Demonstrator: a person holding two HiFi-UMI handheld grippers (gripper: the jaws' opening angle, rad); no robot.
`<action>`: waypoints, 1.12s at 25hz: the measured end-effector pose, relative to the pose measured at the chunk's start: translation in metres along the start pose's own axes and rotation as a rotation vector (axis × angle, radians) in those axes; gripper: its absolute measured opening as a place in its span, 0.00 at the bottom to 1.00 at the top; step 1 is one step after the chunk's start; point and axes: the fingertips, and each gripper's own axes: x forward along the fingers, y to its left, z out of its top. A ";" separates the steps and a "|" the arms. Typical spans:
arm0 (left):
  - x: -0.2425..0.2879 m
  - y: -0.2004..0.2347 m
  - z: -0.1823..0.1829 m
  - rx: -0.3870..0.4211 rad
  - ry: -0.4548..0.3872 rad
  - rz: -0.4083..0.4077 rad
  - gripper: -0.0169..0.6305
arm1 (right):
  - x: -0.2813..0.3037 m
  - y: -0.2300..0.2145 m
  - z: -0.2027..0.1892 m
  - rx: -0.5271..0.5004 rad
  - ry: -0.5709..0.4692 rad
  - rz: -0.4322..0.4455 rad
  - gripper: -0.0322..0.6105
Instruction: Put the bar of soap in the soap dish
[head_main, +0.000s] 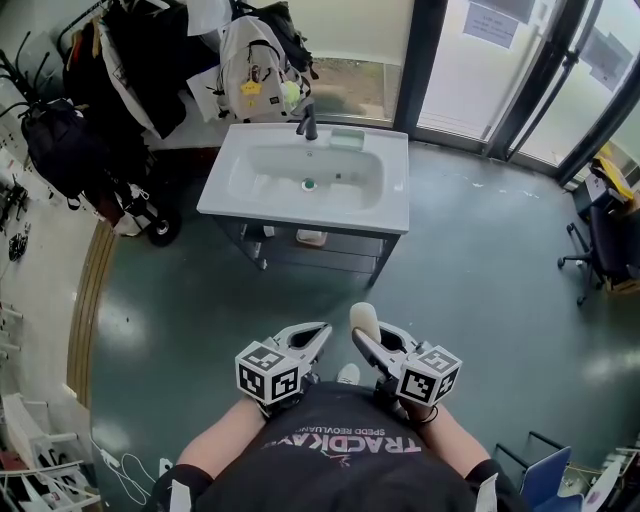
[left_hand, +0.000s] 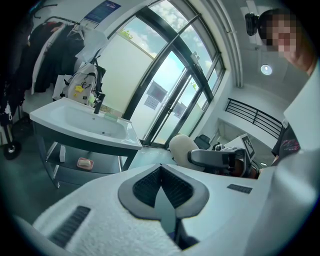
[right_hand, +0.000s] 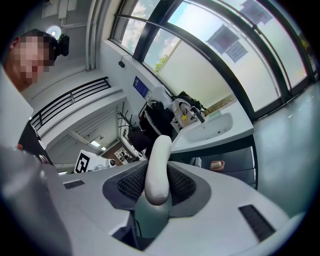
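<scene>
**While I stand back from the washstand, the soap sits clamped in my right fingers**

As I look down, both grippers are close in front of my chest, side by side and pointing at the washstand (head_main: 395, 215), which is well apart from me across bare dark green floor (head_main: 480, 270). My right gripper (head_main: 368, 332) is clamped on the bar of soap (head_main: 364, 318), a pale oval bar that stands on edge between the pads and sticks out past the fingertips. My left gripper (head_main: 322, 332) holds nothing, and its pads meet at the tips.

On the washstand top, a black tap (head_main: 308, 122) stands behind the white basin (head_main: 300, 170). Just beside the tap, on the back rim, lies a pale green tray (head_main: 347, 138). Under the basin, on the lower shelf (head_main: 340, 245), sits a pink dish (head_main: 311, 238) with a pale bar in it, and a small white bottle (left_hand: 62, 153) stands near it.

To the left of the washstand hangs a rack of dark coats (head_main: 150, 50) and bags, with a white backpack (head_main: 252, 55) just behind the basin. A wheeled cart (head_main: 158, 226) stands near the washstand's left corner. Glass doors (head_main: 500, 60) run along the far side, and an office chair (head_main: 605, 245) is off to the right, clear of the line between me and the basin. My shoe (head_main: 348, 374) shows between the grippers.
</scene>
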 end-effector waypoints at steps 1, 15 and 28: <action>-0.001 0.001 0.000 -0.001 0.000 0.000 0.04 | 0.001 0.000 0.000 0.000 0.000 0.000 0.23; -0.006 0.025 0.010 -0.003 0.018 -0.007 0.04 | 0.028 -0.002 0.003 0.018 0.002 -0.024 0.23; -0.009 0.065 0.035 0.000 0.041 -0.069 0.04 | 0.070 0.000 0.015 0.036 -0.026 -0.085 0.23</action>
